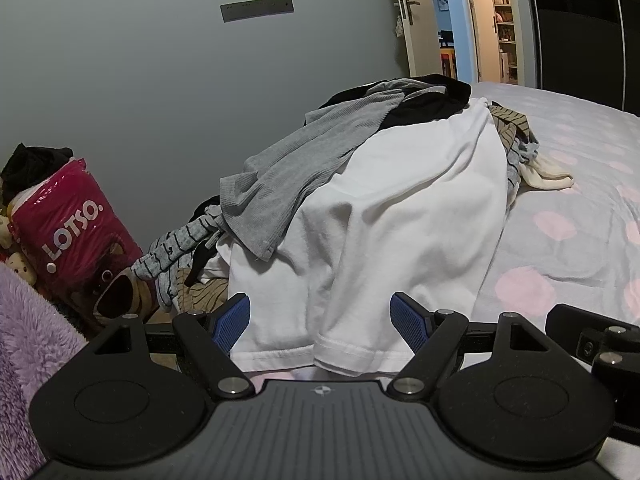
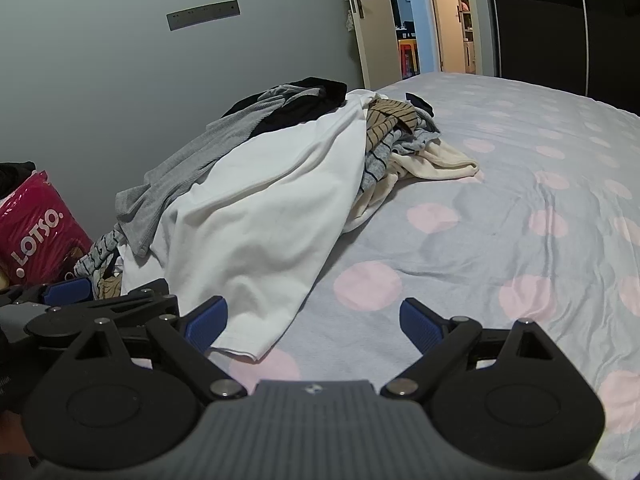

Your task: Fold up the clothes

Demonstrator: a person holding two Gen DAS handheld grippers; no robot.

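Pile of clothes (image 1: 360, 184): heaped on the left part of the bed (image 2: 500, 208), against the grey wall, unfolded and tangled.
White shirt (image 1: 400, 232): the largest piece, draped over the front of the pile, creased, its stitched hem hanging toward the left gripper.
Grey ribbed top (image 1: 288, 176): lies across the upper left of the pile, partly over the white shirt.
Black garment (image 1: 436, 92): crumpled at the top of the pile.
Striped pieces: a tan one with dark stripes (image 2: 384, 120) and a grey one with dark stripes (image 1: 176, 248) poke out at the sides.
Cream garment (image 2: 436, 162): spills from the right side onto the spotted sheet.
Left gripper (image 1: 320, 318): jaws wide apart, holding nothing; the white hem lies between the blue pads, which do not press on it.
Right gripper (image 2: 314, 322): jaws wide apart and empty, over the sheet, just beside the shirt's lower corner.
Pink bag (image 1: 76, 232): stands left of the bed, marked LOTSO.
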